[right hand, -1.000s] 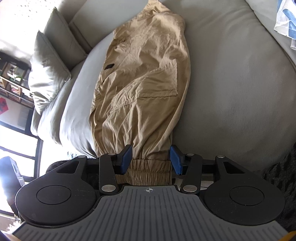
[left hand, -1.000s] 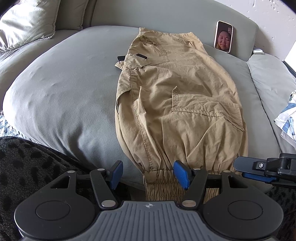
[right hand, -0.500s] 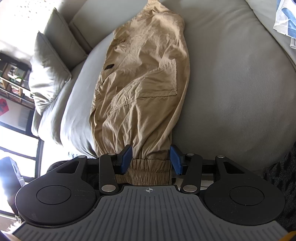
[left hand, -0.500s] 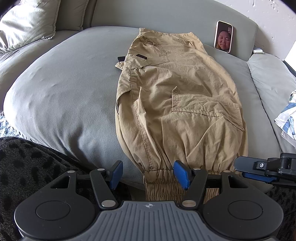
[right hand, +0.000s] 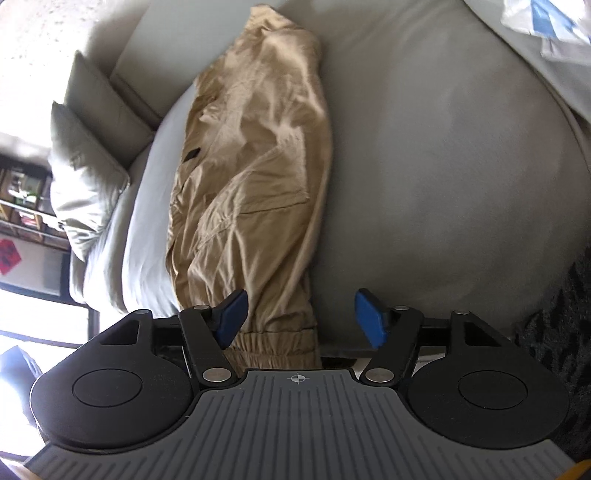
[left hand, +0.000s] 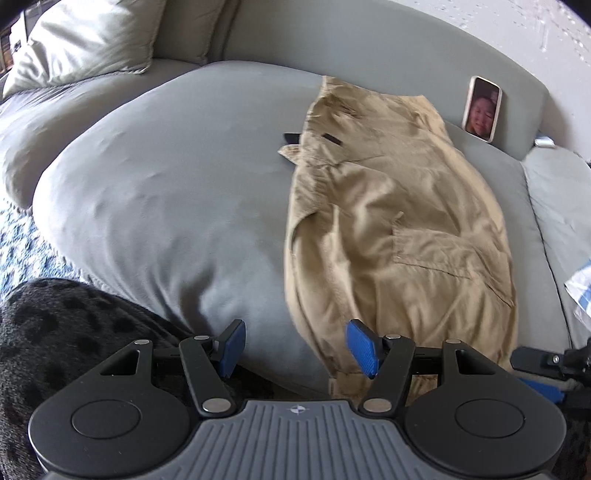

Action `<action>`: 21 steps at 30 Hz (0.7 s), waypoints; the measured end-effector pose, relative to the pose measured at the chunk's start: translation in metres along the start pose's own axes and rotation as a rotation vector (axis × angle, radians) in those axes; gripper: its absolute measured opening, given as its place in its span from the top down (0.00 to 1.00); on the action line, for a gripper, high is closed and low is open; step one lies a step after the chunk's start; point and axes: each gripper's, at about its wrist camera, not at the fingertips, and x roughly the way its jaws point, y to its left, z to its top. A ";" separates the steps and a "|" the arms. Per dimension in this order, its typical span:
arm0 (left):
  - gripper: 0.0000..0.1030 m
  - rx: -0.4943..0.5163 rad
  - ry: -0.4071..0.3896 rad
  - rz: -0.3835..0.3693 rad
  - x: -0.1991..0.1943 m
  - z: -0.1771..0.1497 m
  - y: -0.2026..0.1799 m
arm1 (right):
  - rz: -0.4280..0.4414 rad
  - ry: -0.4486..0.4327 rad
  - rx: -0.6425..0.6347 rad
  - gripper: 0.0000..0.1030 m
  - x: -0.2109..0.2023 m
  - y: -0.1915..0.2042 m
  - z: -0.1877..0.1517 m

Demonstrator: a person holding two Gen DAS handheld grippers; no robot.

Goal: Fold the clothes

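Khaki cargo trousers (left hand: 399, 240) lie lengthwise on a grey sofa cushion (left hand: 166, 206), waist far and elastic cuffs at the near edge. My left gripper (left hand: 297, 349) is open just left of the cuffs. Its right pad (left hand: 364, 349) overlaps the trousers' left edge, and mostly cushion shows between the fingers. My right gripper (right hand: 301, 319) hovers over the cuff (right hand: 277, 339) with its jaws opening. The cuff lies between them near the left pad (right hand: 231, 319), and neither pad presses it. Part of the right gripper (left hand: 543, 369) shows at the left wrist view's right edge.
A phone (left hand: 482, 109) leans on the sofa backrest beyond the waistband. A pale pillow (left hand: 88, 40) sits far left. A dark spotted blanket (left hand: 55, 332) lies at the near left, and a blue-and-white cloth (right hand: 546, 22) on the cushion to the right.
The right gripper's jaws have spread apart from the cuff they flanked closely. The left gripper has shifted left, so the cuff now sits behind its right finger instead of between the pads.
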 end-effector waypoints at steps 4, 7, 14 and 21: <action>0.41 0.000 0.004 -0.003 0.001 -0.001 -0.001 | 0.013 0.001 0.019 0.32 0.004 -0.003 0.000; 0.41 0.019 0.008 -0.015 0.002 -0.003 -0.006 | 0.007 0.001 0.005 0.32 0.005 0.000 -0.001; 0.41 0.061 0.012 -0.036 0.002 -0.004 -0.019 | 0.001 0.006 0.005 0.32 0.006 0.001 0.001; 0.41 0.079 0.021 -0.043 0.003 -0.008 -0.027 | 0.006 0.012 0.001 0.32 0.007 0.002 0.001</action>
